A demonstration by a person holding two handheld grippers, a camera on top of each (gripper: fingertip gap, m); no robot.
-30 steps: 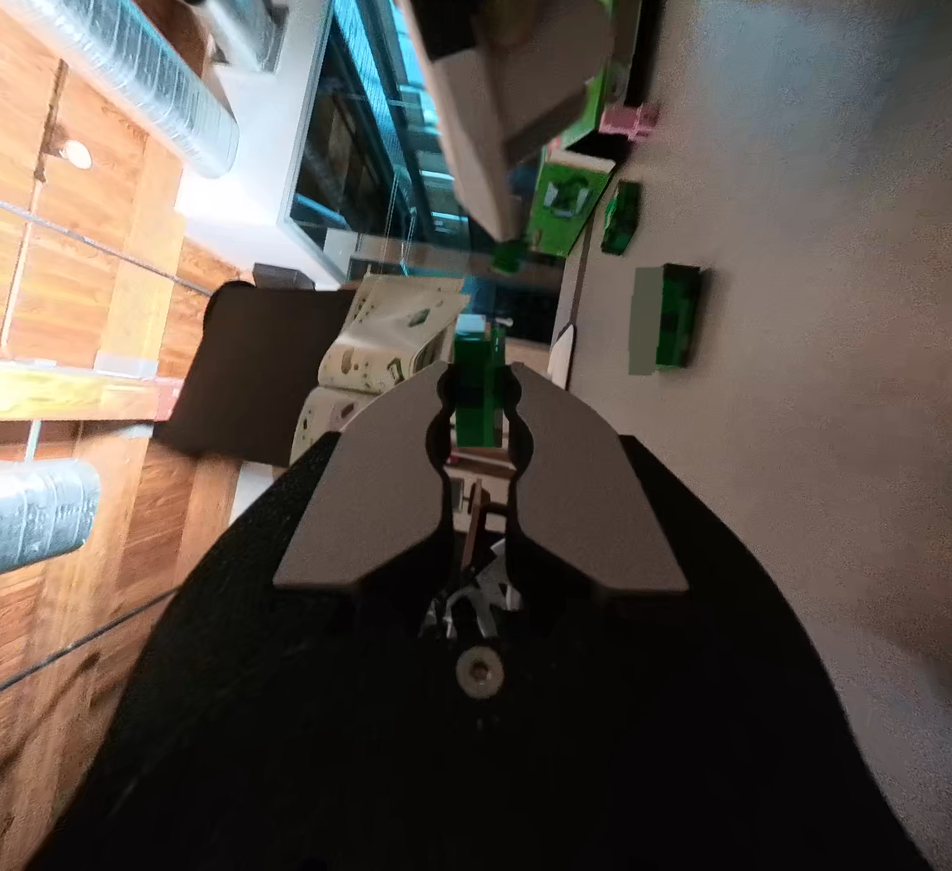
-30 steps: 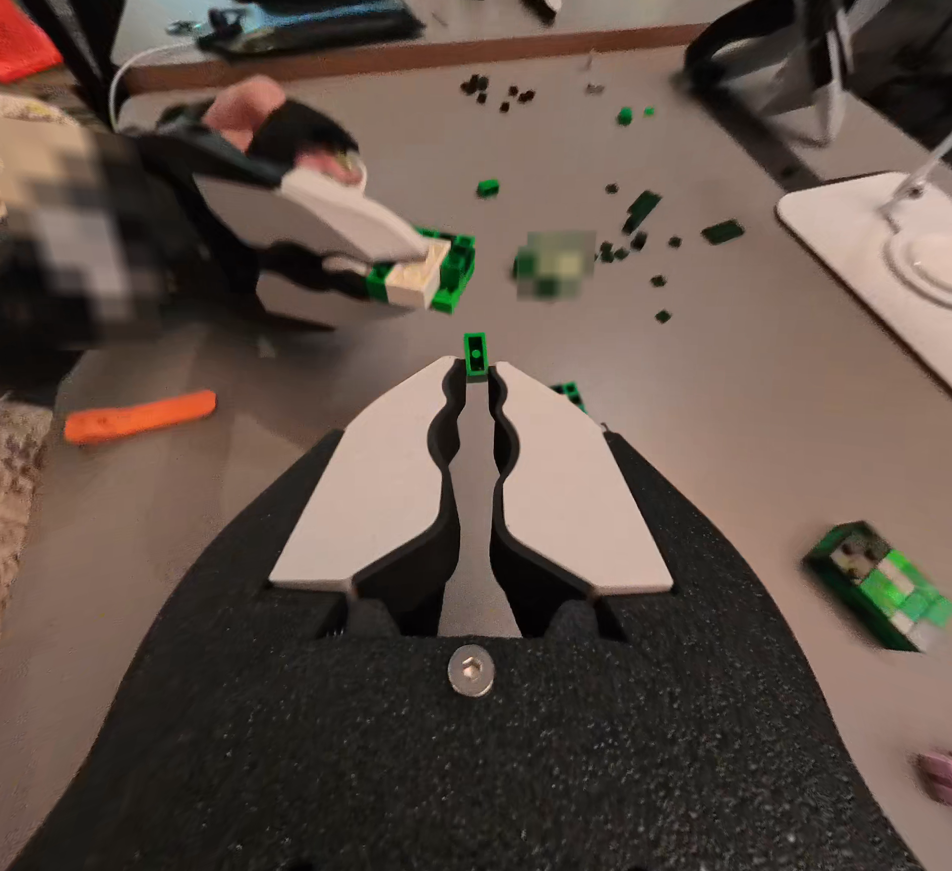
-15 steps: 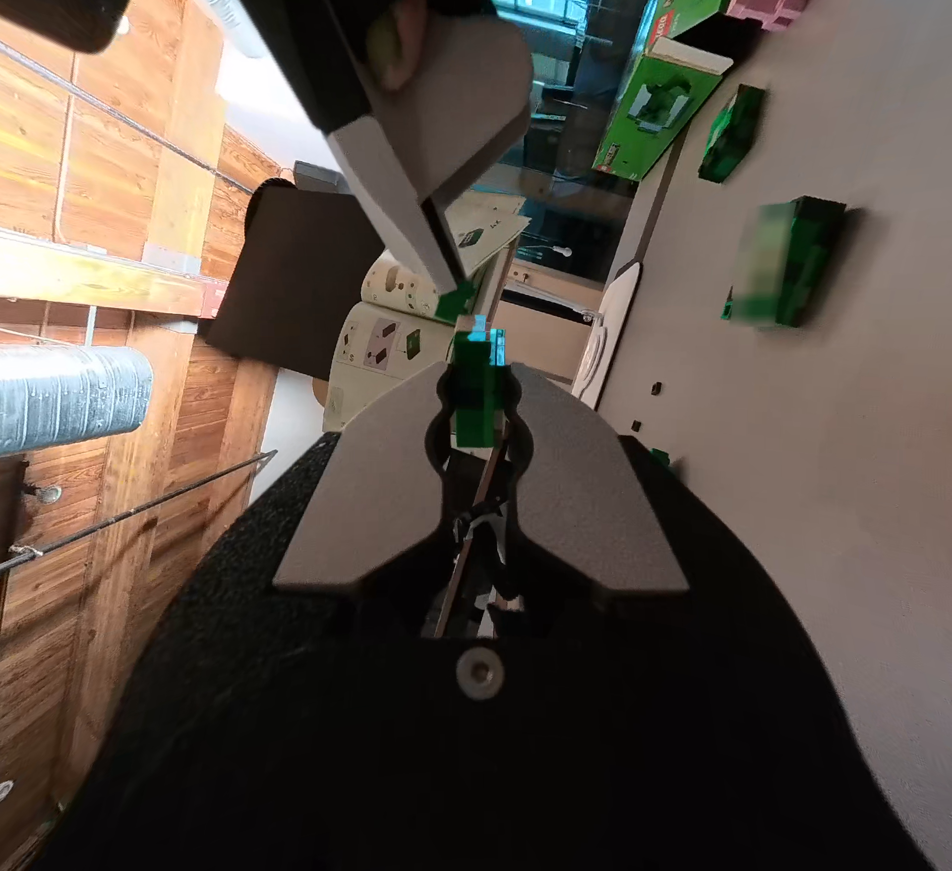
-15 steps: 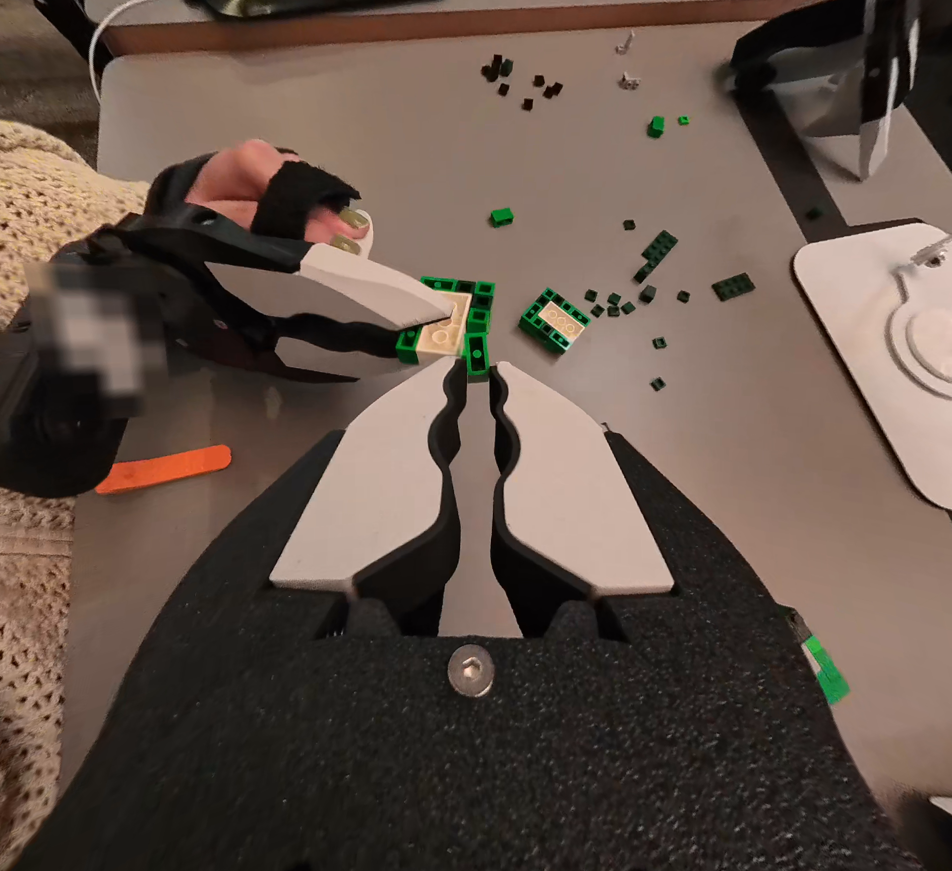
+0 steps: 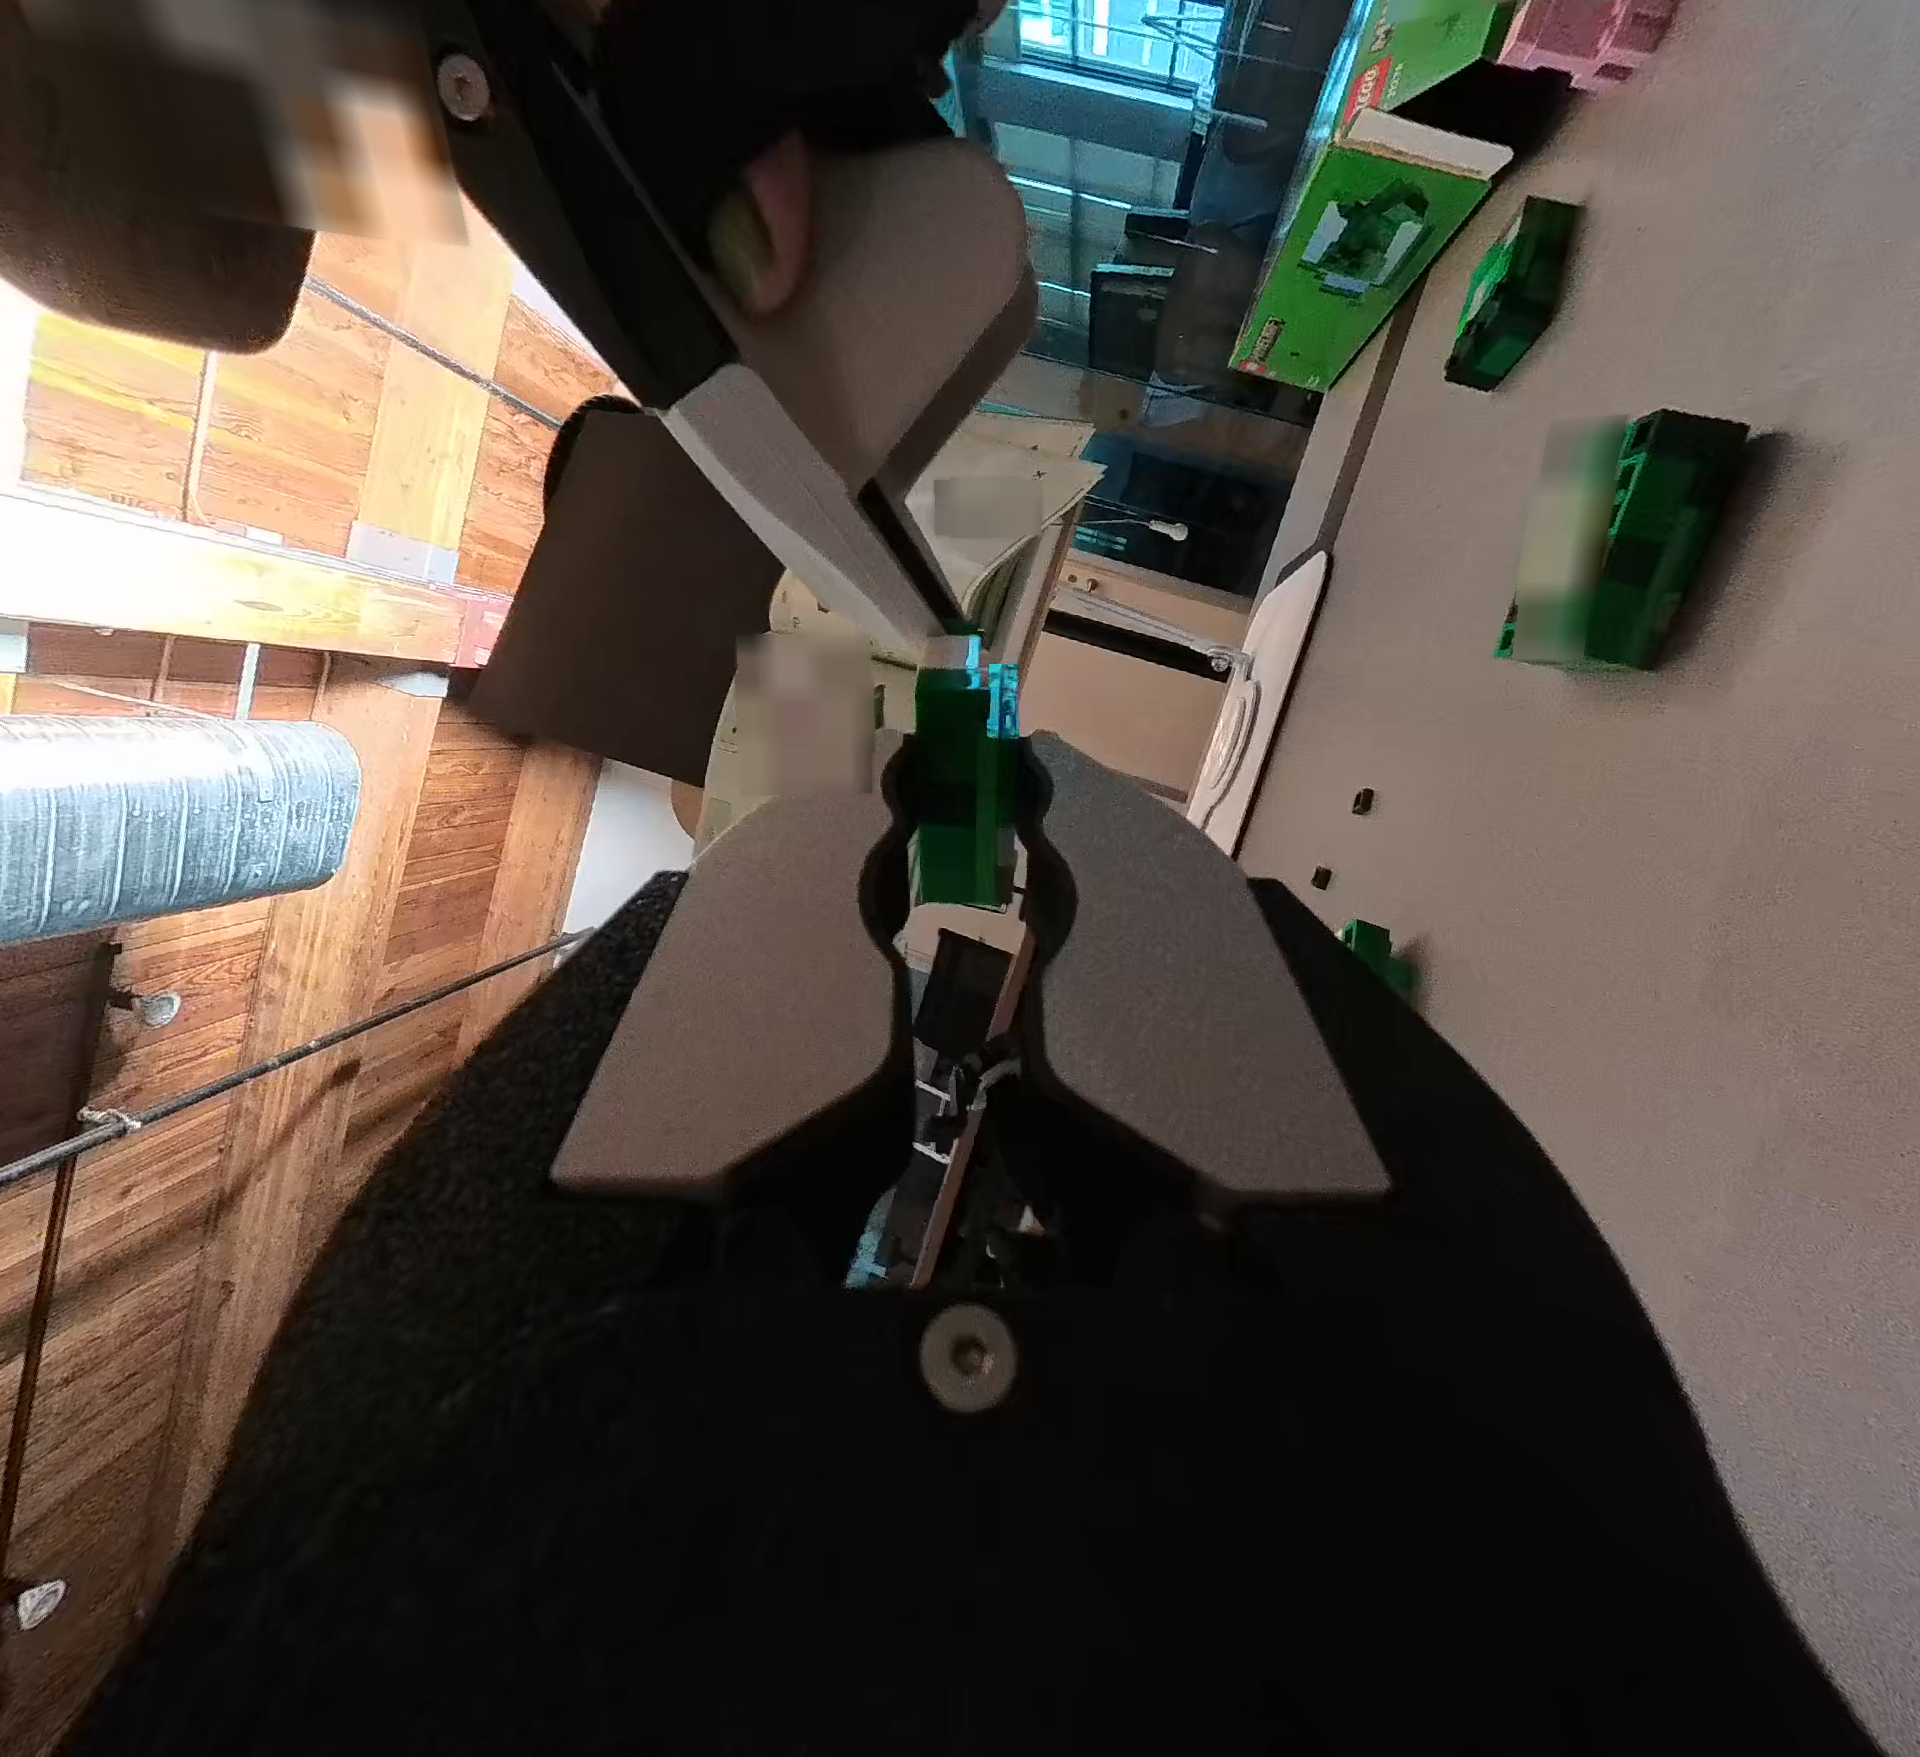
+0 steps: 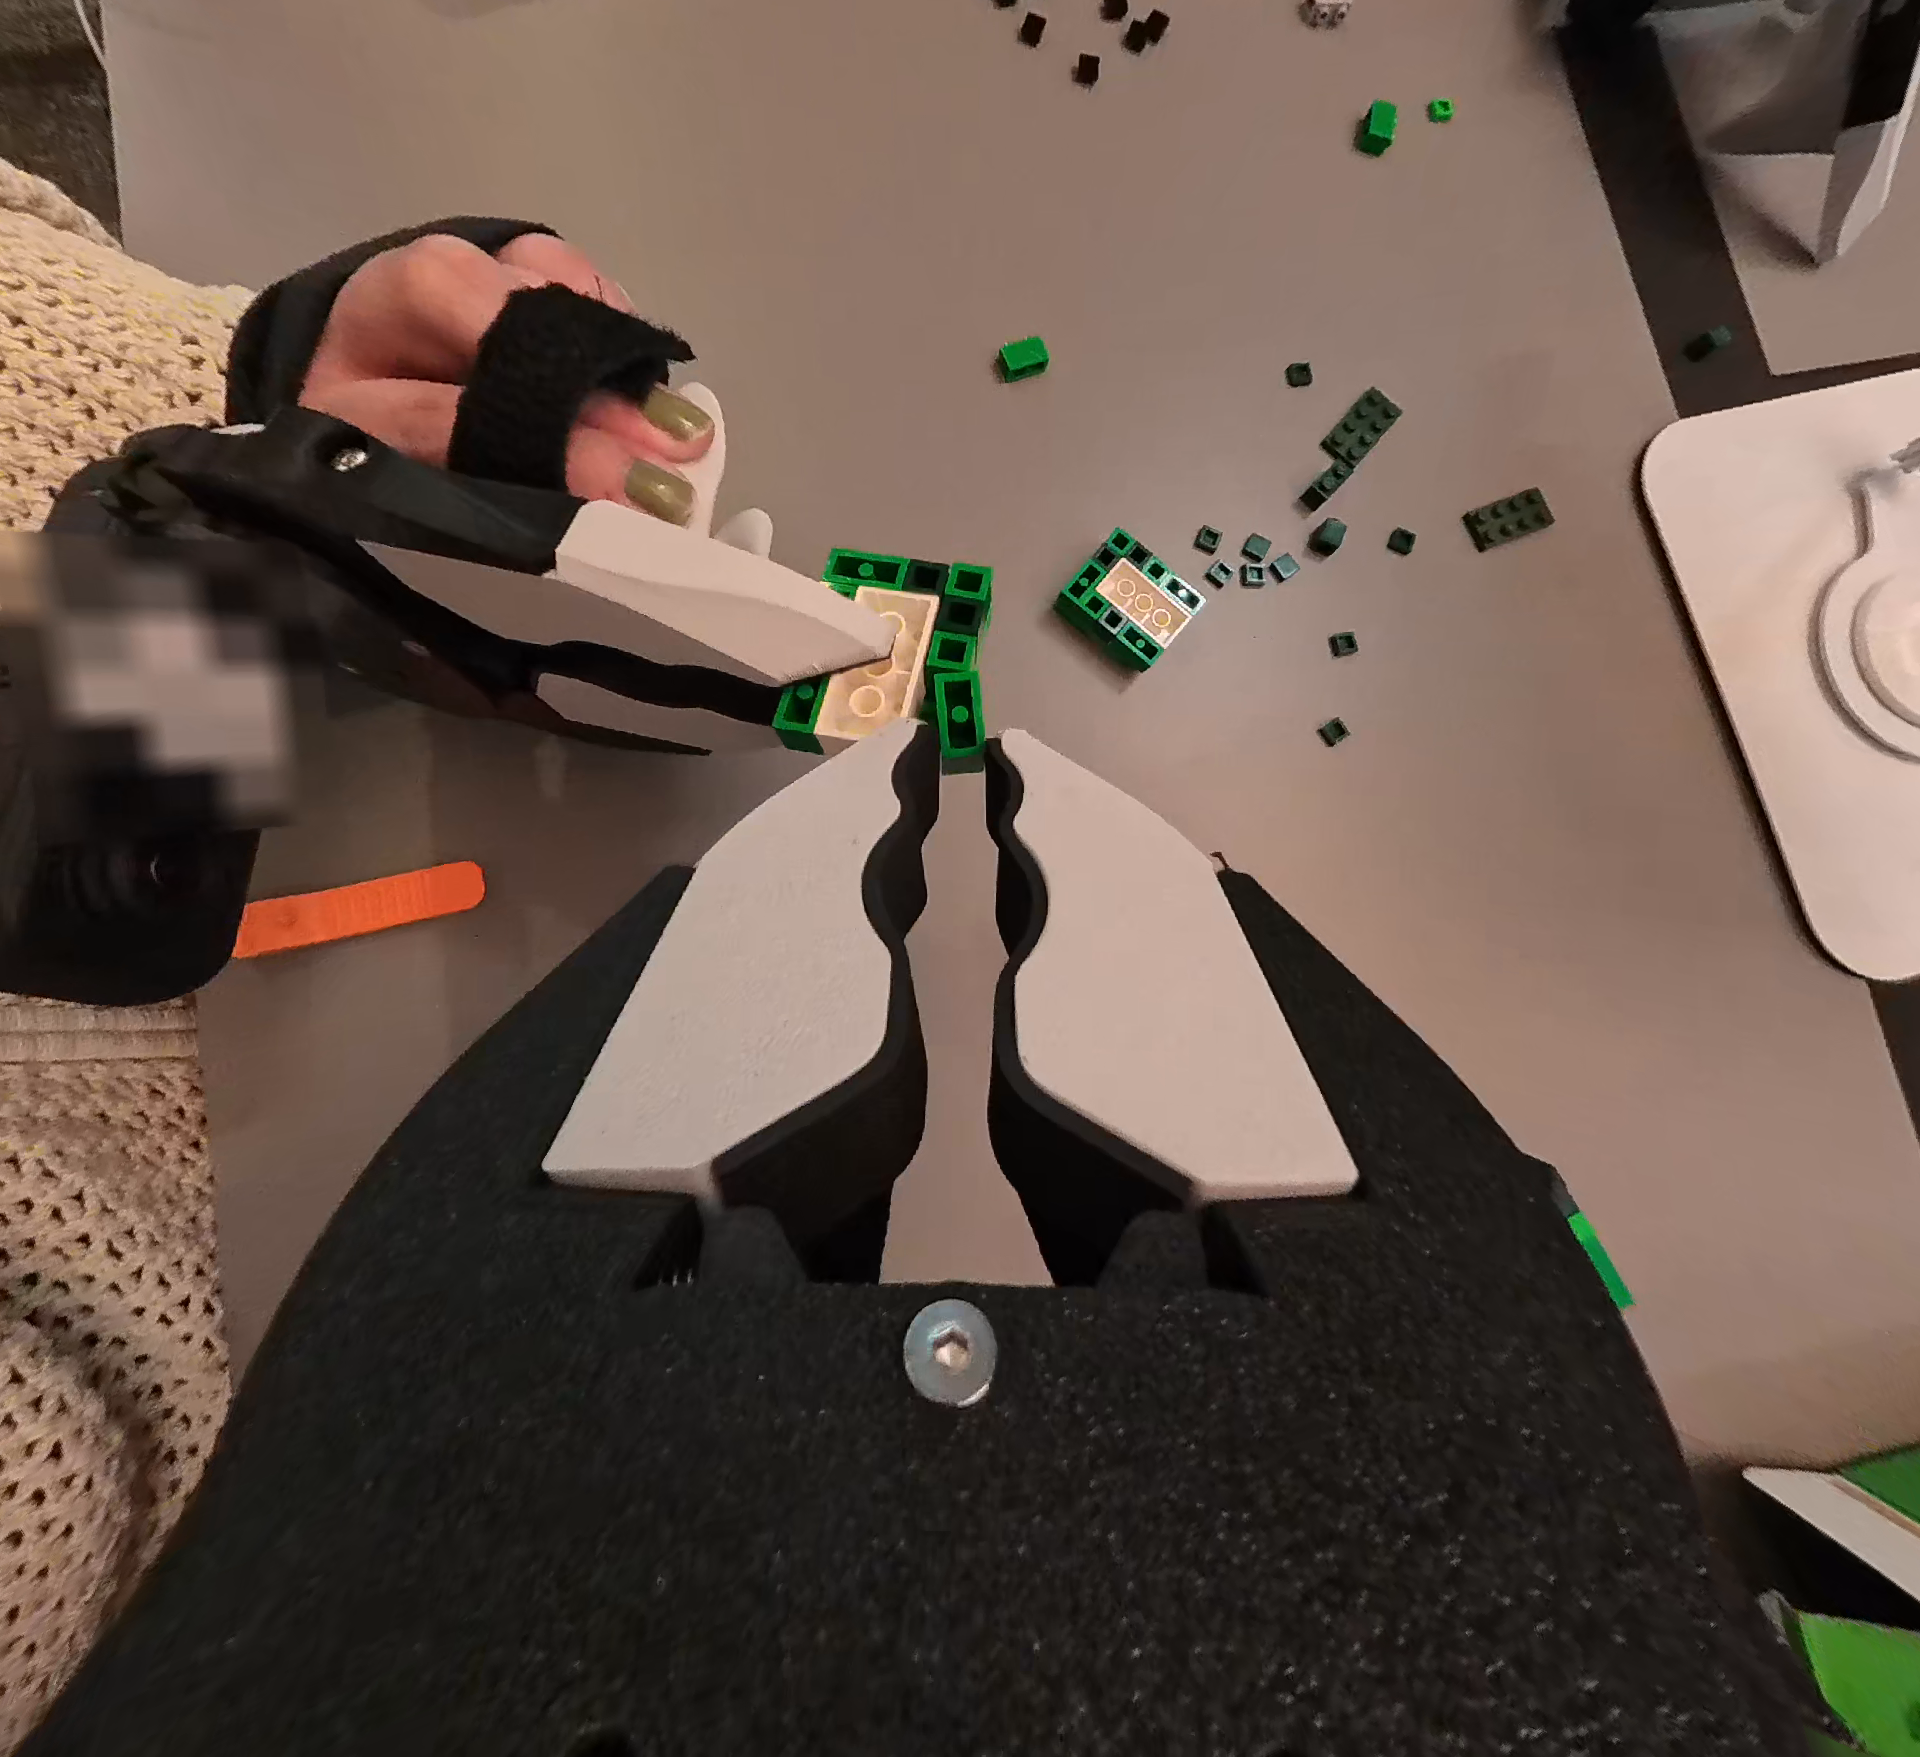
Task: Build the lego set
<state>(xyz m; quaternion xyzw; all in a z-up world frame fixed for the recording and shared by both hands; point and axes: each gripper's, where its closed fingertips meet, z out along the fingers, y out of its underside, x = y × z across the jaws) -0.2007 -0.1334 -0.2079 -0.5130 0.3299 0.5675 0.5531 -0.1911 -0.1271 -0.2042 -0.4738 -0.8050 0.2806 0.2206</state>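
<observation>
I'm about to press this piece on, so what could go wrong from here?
The right claw pinches the small green brick only by its end, so pushing may twist it out. The left claw grips just one edge of the green and tan assembly, held above the table, so pressure could tilt or drop it.

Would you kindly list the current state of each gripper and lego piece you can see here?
left gripper: shut on the green and tan assembly, held above the table.
right gripper: shut on a small green brick, pressed against the assembly's edge.
second green and tan assembly: lying on the table, untouched.
loose dark and green bricks: scattered on the table.
orange tool: lying flat, unused.
</observation>
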